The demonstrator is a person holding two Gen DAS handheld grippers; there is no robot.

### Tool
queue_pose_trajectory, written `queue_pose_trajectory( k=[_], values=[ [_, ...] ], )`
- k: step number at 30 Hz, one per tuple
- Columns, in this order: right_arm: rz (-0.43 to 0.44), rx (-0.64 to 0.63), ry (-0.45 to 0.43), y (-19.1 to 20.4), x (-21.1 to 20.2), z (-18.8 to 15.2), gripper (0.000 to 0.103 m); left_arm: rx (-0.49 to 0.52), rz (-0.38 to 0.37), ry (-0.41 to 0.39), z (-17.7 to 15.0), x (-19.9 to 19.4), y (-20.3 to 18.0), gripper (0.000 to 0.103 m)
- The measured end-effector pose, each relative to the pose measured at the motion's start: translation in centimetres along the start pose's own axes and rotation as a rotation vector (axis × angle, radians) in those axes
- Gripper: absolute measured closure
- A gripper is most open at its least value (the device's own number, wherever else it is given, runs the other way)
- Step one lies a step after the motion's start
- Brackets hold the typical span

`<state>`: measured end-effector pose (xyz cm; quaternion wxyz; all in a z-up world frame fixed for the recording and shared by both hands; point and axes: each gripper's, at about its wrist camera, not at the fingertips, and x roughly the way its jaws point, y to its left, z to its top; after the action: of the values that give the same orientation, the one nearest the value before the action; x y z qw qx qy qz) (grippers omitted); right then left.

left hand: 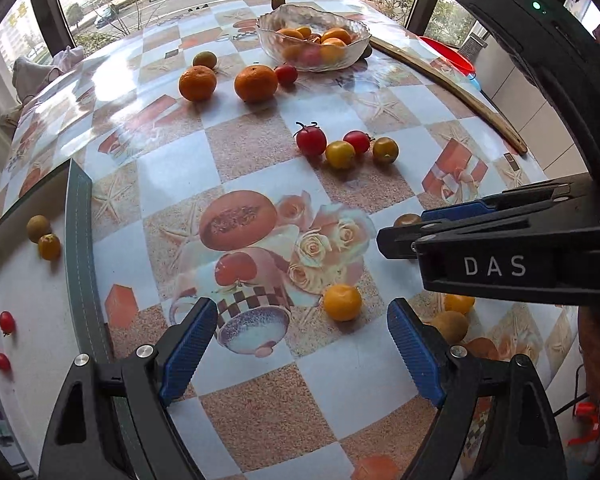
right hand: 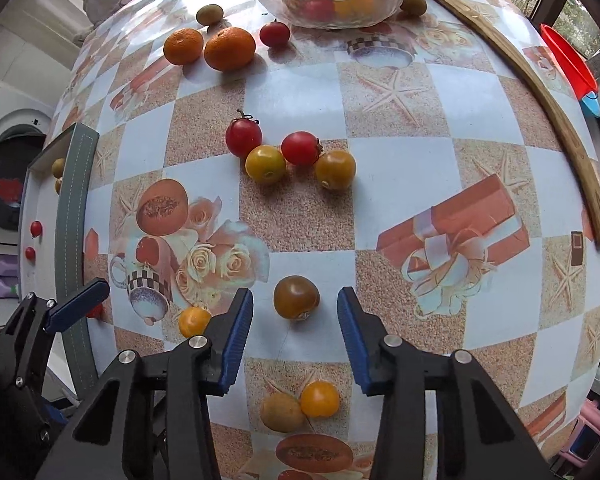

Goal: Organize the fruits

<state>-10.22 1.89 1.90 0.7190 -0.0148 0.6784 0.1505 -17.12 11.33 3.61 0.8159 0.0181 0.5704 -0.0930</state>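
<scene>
The dark tomato [right hand: 296, 297] lies on the checkered tablecloth [right hand: 400, 160], well on the near side of the glass bowl [right hand: 328, 12] and apart from the four-tomato cluster [right hand: 292, 156] between them. Bare cloth extends from the tomato rightward to the wooden strip [right hand: 540, 92]. The right gripper [right hand: 295, 332] sits low, fingers spread, flanking the tomato without contact. The left gripper [left hand: 302, 344] hovers, fingers spread, empty, near the white tray [left hand: 32, 320].
</scene>
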Motion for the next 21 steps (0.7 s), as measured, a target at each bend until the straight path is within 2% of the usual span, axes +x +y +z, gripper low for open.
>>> queue_pose_trajectory(
  k=[1, 2, 7, 8, 9, 10, 12, 13, 16, 18, 21],
  values=[
    [0.002, -0.013, 0.006, 0.1, 0.1, 0.1, 0.073, 0.006, -0.002, 0.000, 0.1, 0.2, -0.1, 0.016],
    [-0.002, -0.018, 0.008, 0.1, 0.1, 0.1, 0.078, 0.012, -0.004, 0.000, 0.3, 0.4, -0.2, 0.016],
    [0.013, 0.007, 0.011, -0.9, -0.2, 0.1, 0.079, 0.035, -0.010, 0.009, 0.8, 1.4, -0.9, 0.017],
    [0.018, 0.016, 0.012, -1.0, -0.2, 0.2, 0.079, 0.043, -0.011, 0.011, 0.9, 1.6, -1.1, 0.022],
    [0.024, 0.027, 0.013, -1.2, -0.2, 0.2, 0.079, 0.051, -0.010, 0.022, 0.9, 1.9, -1.3, 0.034],
    [0.030, 0.037, 0.013, -1.3, -0.2, 0.1, 0.079, 0.057, -0.002, 0.036, 1.0, 2.2, -1.4, 0.039],
    [0.037, 0.054, 0.013, -1.7, -0.4, 0.1, 0.079, 0.072, 0.011, 0.023, 1.0, 2.2, -1.8, 0.039],
    [0.036, 0.059, 0.012, -1.8, -0.5, 0.0, 0.079, 0.075, 0.020, 0.021, 1.0, 2.3, -1.9, 0.045],
    [0.039, 0.073, 0.007, -2.3, -0.9, -0.1, 0.079, 0.072, 0.011, 0.008, 1.4, 2.0, -1.7, 0.077],
    [0.039, 0.077, 0.002, -2.5, -1.2, -0.2, 0.079, 0.035, -0.041, 0.019, 1.7, 2.0, -1.1, 0.089],
    [0.042, 0.088, -0.005, -2.8, -1.6, -0.5, 0.079, -0.058, -0.111, 0.026, 1.9, 1.7, 0.2, 0.089]
  ],
)
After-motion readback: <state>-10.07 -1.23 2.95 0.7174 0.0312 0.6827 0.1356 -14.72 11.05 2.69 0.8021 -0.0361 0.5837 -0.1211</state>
